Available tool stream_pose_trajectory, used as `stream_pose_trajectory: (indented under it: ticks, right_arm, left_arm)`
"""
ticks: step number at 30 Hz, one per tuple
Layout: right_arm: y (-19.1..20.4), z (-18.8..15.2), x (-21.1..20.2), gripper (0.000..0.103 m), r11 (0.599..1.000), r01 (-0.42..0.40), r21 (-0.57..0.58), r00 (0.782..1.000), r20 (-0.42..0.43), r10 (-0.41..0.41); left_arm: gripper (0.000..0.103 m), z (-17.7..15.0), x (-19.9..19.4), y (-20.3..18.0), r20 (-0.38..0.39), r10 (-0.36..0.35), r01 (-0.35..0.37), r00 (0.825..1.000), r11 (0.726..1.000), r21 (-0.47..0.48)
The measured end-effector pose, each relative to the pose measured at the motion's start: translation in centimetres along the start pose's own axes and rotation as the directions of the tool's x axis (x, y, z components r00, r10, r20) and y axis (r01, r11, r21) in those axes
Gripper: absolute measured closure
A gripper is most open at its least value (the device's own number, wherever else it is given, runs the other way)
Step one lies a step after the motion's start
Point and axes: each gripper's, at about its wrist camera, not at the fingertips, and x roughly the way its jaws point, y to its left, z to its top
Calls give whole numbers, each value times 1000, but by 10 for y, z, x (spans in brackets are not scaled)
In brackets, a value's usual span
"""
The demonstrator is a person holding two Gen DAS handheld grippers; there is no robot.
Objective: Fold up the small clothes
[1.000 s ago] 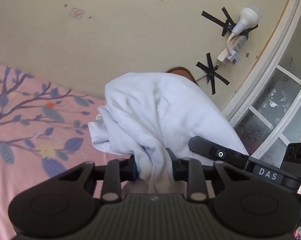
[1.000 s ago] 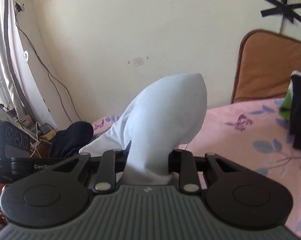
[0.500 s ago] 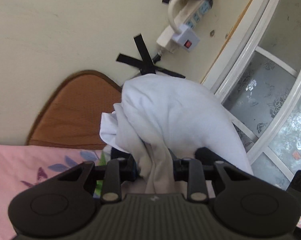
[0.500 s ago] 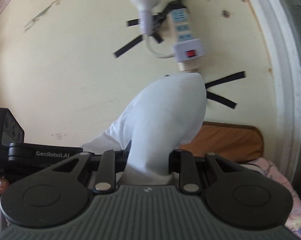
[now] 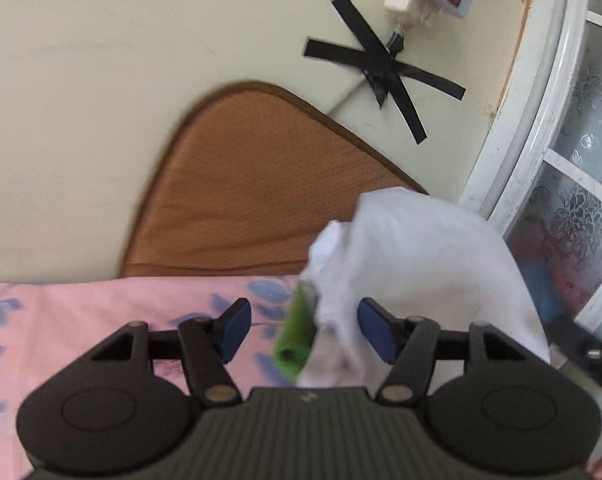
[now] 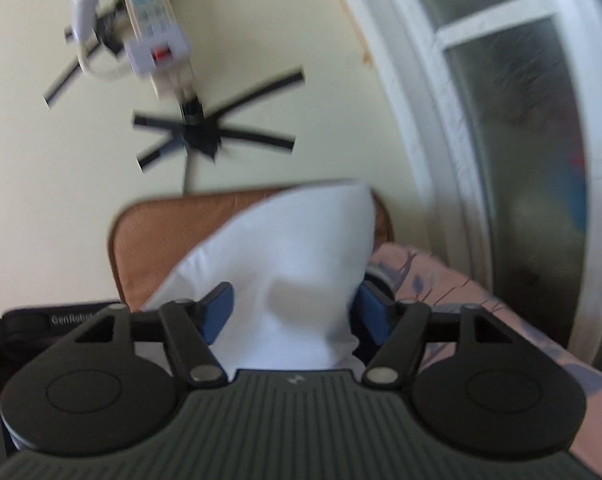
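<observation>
A white garment (image 5: 421, 256) lies bunched at the far right of the pink floral bed sheet (image 5: 81, 320), against the right blue pad of my left gripper (image 5: 307, 330), which is open. A green folded cloth (image 5: 295, 336) lies under the garment's left edge. In the right wrist view the same white garment (image 6: 297, 272) rises between the blue pads of my right gripper (image 6: 295, 312), whose jaws stand wide apart, open. The left gripper's body (image 6: 65, 318) shows at the left of that view.
A brown cushion (image 5: 253, 192) leans on the cream wall behind the bed. A power strip (image 6: 153, 40) is taped to the wall with black tape (image 5: 385, 72). A white-framed frosted window (image 5: 573, 184) stands at the right.
Both grippers have opened and let go of the white garment. Both have dropped lower and swung right, toward the cushion and window corner; the garment now rests on the bed by the green cloth.
</observation>
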Motion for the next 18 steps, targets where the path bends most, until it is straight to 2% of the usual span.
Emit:
stream_pose_trajectory:
  ticks: [2, 6, 8, 9, 12, 18]
  right_arm:
    - [12, -11, -29, 16, 1000, -15, -9, 1000, 20, 15]
    - [44, -51, -76, 11, 999, -48, -9, 998, -42, 48]
    - [62, -69, -92, 9, 998, -54, -9, 995, -80, 54]
    - [69, -77, -102, 6, 999, -54, -5, 994, -93, 54]
    - [86, -99, -126, 0, 999, -47, 28, 989, -141, 50]
    - [109, -122, -159, 0, 999, -23, 34, 976, -214, 30]
  left_arm:
    - [34, -13, -24, 1, 8, 73, -73, 997, 996, 41]
    - [20, -50, -71, 5, 8, 190, -190, 982, 974, 126]
    - [4, -67, -92, 10, 11, 218, -218, 976, 964, 152]
    - [0, -76, -104, 10, 21, 232, -232, 972, 959, 163]
    - [0, -99, -135, 16, 28, 279, -280, 960, 942, 187]
    - [0, -131, -184, 33, -4, 256, -252, 967, 953, 169]
